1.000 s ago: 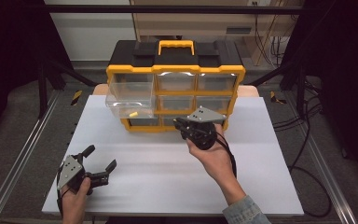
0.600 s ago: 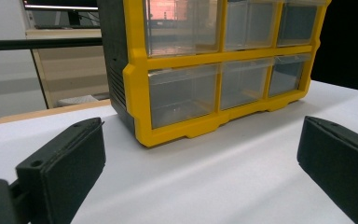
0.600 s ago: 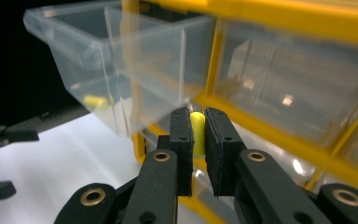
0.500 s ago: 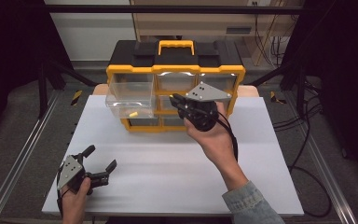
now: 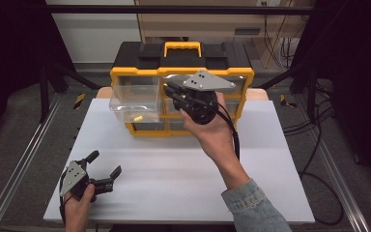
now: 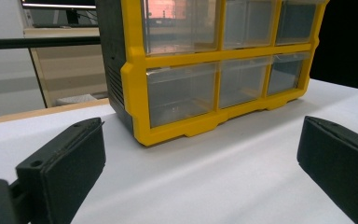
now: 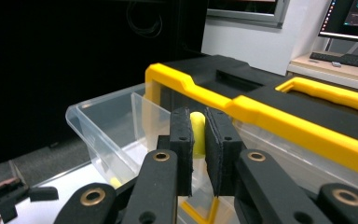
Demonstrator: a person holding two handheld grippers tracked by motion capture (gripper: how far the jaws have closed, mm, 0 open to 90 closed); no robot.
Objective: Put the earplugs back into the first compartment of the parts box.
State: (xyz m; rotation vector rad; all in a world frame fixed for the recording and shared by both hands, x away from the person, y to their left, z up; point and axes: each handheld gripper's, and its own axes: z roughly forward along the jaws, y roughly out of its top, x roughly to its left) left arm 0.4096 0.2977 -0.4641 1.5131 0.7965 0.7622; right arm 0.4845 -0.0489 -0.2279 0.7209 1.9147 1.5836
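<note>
High view: the right gripper (image 5: 174, 93) is held up in front of the yellow-and-black drawer organizer (image 5: 181, 72), which stands at the far side of the white table (image 5: 174, 164). A clear drawer (image 5: 135, 99) is pulled out at the organizer's left, with a small yellow piece (image 5: 137, 118) in it. The left gripper (image 5: 104, 169) rests low near the table's front left corner, jaws spread and empty

Left gripper view: its jaws stand wide apart, facing the organizer's drawers (image 6: 182, 91)

Right gripper view: its jaws are clenched on a small yellow peg (image 7: 197, 135), above the open drawer (image 7: 107, 126)
</note>
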